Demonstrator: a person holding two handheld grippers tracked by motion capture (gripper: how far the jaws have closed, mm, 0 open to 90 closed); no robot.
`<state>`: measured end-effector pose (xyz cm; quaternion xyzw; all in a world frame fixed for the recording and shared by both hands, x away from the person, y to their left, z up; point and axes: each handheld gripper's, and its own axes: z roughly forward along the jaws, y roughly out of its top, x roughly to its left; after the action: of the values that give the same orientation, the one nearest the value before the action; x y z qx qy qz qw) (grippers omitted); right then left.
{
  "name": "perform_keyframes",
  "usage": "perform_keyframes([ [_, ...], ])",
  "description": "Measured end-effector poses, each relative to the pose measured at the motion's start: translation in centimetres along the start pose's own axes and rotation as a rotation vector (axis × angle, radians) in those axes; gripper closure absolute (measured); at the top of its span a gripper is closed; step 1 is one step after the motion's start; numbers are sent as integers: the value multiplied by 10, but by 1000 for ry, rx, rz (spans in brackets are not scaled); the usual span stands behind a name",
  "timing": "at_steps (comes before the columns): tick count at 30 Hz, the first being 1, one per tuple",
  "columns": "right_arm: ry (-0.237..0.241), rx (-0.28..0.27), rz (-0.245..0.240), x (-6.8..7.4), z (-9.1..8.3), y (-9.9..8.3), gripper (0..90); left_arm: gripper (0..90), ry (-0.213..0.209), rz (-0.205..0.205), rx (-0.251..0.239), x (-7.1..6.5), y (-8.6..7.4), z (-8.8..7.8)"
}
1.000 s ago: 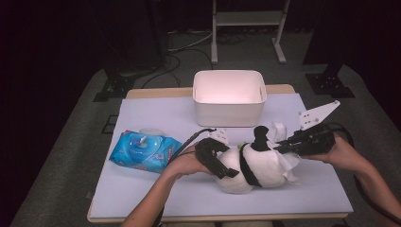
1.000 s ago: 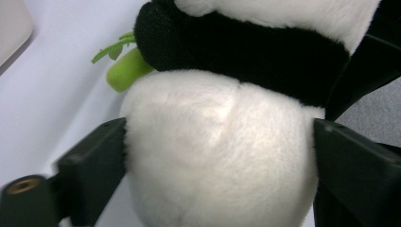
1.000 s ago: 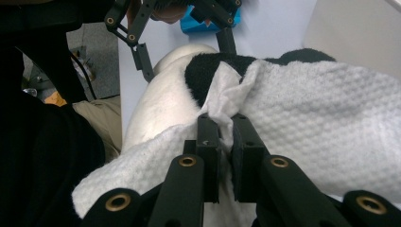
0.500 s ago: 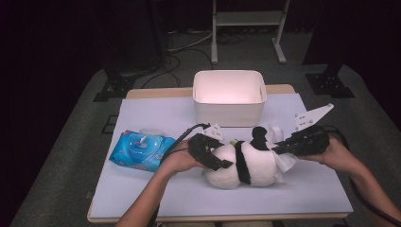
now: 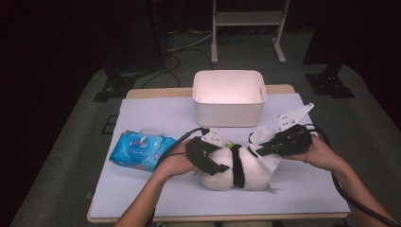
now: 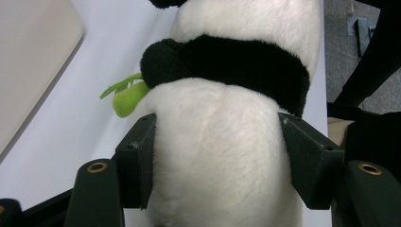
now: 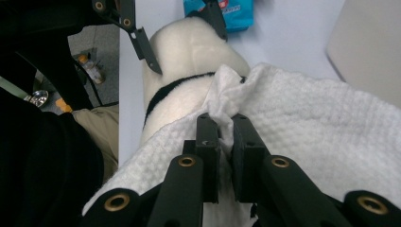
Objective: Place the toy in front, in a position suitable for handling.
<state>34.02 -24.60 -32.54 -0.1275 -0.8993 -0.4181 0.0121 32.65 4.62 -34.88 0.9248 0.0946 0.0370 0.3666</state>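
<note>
Since the earlier frame, my left gripper has just been closing on the plush panda, and its pads now press both sides of the white body; my right gripper pinches a white wipe, draped over the panda's other end; the panda lies on the tabletop, just before the white bin; a blue wipes pack sits near my left hand.

White open bin at the table's far edge, blue wipes pack on the white table cover near-left, metal stand beyond, cables on floor
</note>
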Motion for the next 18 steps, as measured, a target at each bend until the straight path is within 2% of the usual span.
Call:
perform_keyframes([
  [4, 6, 4, 12, 0, -4, -7, 826, 349, -14, -9, -26, -1, -3, 0],
  [8, -9, 16, 12, 0, -8, -10, 825, 345, -24, 4, -19, -3, -1, -1],
  [14, -41, 15, 2, -3, -9, -2, 825, 343, -32, 26, -9, -8, 0, -2],
  [18, -37, 7, -2, -4, -4, 2, 825, 340, -43, 24, -9, -9, -2, -3],
])
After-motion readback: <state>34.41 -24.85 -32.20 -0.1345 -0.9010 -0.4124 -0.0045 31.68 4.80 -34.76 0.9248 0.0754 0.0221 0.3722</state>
